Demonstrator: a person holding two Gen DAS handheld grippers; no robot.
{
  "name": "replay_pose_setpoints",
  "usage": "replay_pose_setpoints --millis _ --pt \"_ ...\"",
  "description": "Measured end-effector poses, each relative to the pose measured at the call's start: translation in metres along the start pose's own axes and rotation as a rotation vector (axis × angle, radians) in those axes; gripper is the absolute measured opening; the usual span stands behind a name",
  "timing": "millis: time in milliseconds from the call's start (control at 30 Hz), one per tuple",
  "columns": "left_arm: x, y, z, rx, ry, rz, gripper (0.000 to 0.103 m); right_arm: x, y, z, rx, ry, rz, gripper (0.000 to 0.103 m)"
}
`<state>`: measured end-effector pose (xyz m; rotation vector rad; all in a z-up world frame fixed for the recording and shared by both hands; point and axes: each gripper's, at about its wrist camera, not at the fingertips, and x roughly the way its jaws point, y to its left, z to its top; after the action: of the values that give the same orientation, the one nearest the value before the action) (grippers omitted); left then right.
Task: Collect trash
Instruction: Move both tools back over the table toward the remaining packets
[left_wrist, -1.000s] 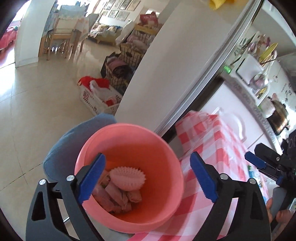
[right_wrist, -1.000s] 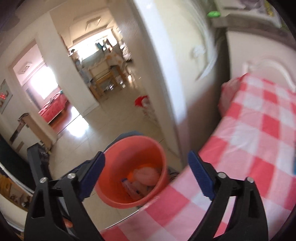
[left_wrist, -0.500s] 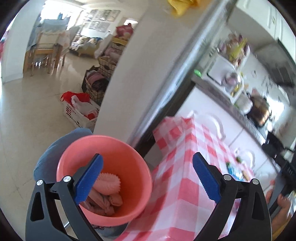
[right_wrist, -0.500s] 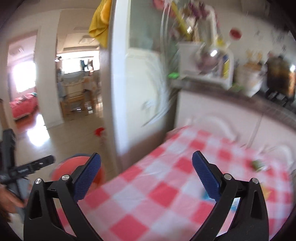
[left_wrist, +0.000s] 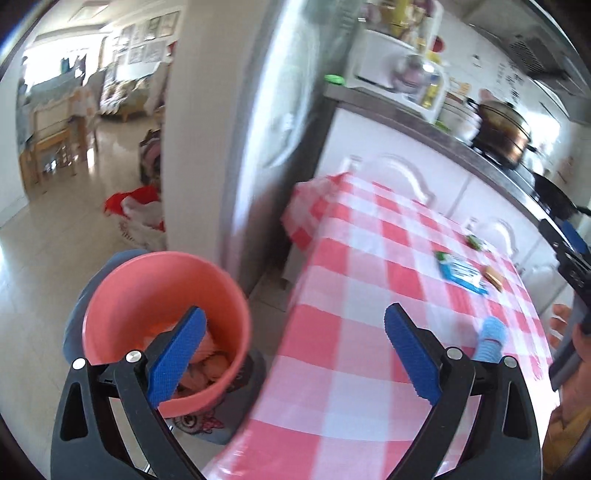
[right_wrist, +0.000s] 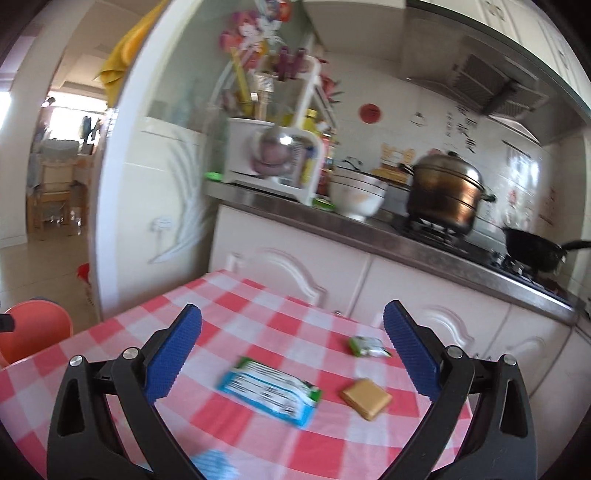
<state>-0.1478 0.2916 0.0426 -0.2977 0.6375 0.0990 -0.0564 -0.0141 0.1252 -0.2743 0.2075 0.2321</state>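
Your right claw (right_wrist: 291, 350) is spread wide and holds nothing; it hangs above the checked worktop (right_wrist: 258, 317). Between its blue pads (right_wrist: 171, 356) you look down on a blue-and-white wrapper (right_wrist: 269, 391) lying flat on the cloth. Just to its right sits a small tan square packet (right_wrist: 365, 398), apart from the wrapper, and beyond both, nearer the cabinets, lies a small green wrapper (right_wrist: 367, 346). A blurred light-blue piece (right_wrist: 212, 463) shows at the near edge of the cloth, between the claw's arms.

Your left claw (left_wrist: 291, 350) is also spread wide and empty. Its left pad (left_wrist: 177, 354) sits in front of the pink bucket (left_wrist: 162, 291), which stands beside the worktop's edge on a grey cushion with an owl print (left_wrist: 218, 417). Pinkish scraps (left_wrist: 207, 365) lie in the bottom of the bucket, partly hidden by the pad. To the right of the bucket, the checked worktop (left_wrist: 369, 266) carries the same blue-and-white wrapper (left_wrist: 461, 272), the tan packet (left_wrist: 493, 275) touching or just beside it, the green wrapper (left_wrist: 474, 240) farther back, and a light-blue crumpled piece (left_wrist: 489, 339) near the front edge. Your right claw's body (left_wrist: 570, 254) shows at the frame's right edge.

Behind the worktop, a copper pot (right_wrist: 443, 188) and a white bowl (right_wrist: 356, 195) stand on the kitchen counter (right_wrist: 369, 229).
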Motion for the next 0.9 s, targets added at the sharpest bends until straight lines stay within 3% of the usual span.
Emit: replay_pose_setpoints --millis 300,633,900 --pt "-0.004 -0.060 -0.006 0.056 0.037 -0.097 0.096 0.007 -0.078 -0.038 0.106 0.043 -0.119 0.099" --pt "0.007 -0.144 0.013 0.215 0.097 -0.071 0.096 0.021 -0.157 -0.086 0.295 0.151 -0.140 0.099" --pt "0.051 -0.248 0.065 0.280 0.120 -0.260 0.096 0.022 -0.194 -0.104 0.440 0.156 -0.106 0.099"
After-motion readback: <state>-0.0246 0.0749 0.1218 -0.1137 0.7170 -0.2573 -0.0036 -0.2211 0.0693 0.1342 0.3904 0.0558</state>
